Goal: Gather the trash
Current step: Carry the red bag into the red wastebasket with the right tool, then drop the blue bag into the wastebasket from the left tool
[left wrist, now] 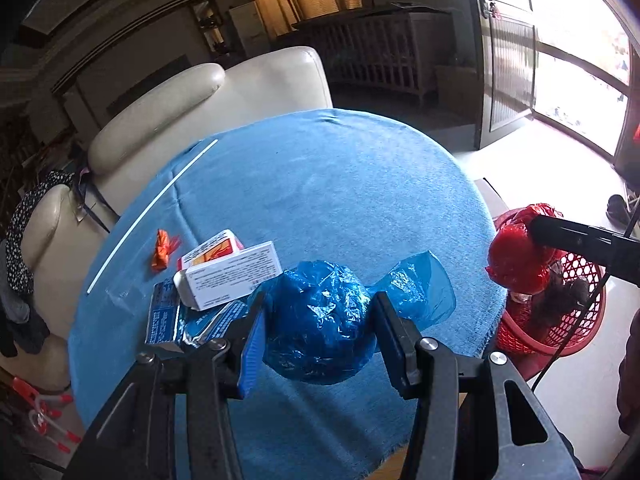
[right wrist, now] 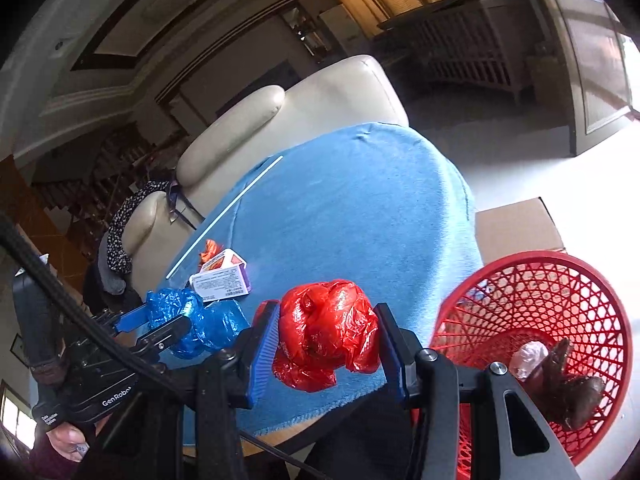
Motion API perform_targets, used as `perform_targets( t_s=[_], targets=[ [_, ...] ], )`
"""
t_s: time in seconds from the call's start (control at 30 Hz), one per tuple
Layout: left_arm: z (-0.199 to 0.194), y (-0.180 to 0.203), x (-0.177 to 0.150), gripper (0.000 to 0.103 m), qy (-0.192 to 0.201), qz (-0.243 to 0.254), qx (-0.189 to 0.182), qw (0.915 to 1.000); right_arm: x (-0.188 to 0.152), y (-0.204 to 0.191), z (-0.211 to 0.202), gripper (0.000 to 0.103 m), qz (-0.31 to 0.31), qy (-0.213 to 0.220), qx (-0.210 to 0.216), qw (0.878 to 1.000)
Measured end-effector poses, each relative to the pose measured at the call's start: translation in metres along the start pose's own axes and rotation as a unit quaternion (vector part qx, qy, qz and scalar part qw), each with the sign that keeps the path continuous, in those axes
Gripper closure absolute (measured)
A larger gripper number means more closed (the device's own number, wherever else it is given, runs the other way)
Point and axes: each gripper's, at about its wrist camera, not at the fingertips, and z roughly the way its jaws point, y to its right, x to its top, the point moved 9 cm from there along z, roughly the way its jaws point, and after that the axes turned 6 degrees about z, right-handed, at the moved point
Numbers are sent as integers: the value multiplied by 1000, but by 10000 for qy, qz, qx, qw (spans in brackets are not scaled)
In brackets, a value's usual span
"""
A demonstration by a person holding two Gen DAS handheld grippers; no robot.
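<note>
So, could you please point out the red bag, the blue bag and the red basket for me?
red bag (right wrist: pixel 326 332), right wrist view, middle of the crumpled plastic.
blue bag (left wrist: pixel 320 320), left wrist view, front of the ball.
red basket (right wrist: pixel 560 292), right wrist view, inner lattice wall.

Left tool (left wrist: pixel 320 336) gripped crumpled blue bag (left wrist: pixel 320 320) above blue-clothed counter (left wrist: pixel 320 184). Right tool (left wrist: pixel 580 240) held red bag (left wrist: pixel 516 256) over red basket (left wrist: pixel 576 320). White box (left wrist: pixel 232 276) lay left of the blue bag.

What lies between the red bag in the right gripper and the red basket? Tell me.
Nothing. In the right wrist view, only the right gripper's own finger and the blue cloth's edge separate the red bag from the red basket.
</note>
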Motion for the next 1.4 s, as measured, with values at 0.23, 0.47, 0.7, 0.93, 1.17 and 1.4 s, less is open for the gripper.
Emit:
perform_targets(
  t_s=[0.23,0.47,0.7,0.93,1.17,1.4],
  targets=[
    [5,17,9,50,20,182,-58,9998,2,17,-7,53,158,40,-114,9998],
    [10,34,18,50,54,365,-179,9992,6,42,-19,53,308,146,-320,9989],
    [15,59,31,50,104,566,-321,9978,10,74,-35,53,304,296,-978,9943],
    [21,90,47,50,166,781,-613,9949,12,109,-48,53,74,262,-2081,9777],
    [25,124,59,50,141,1013,-810,9915,7,130,-57,53,27,167,-2705,9626],
    [34,145,58,50,-53,1127,-981,9888,4,141,-64,53,5,138,-2928,9561]
  ],
)
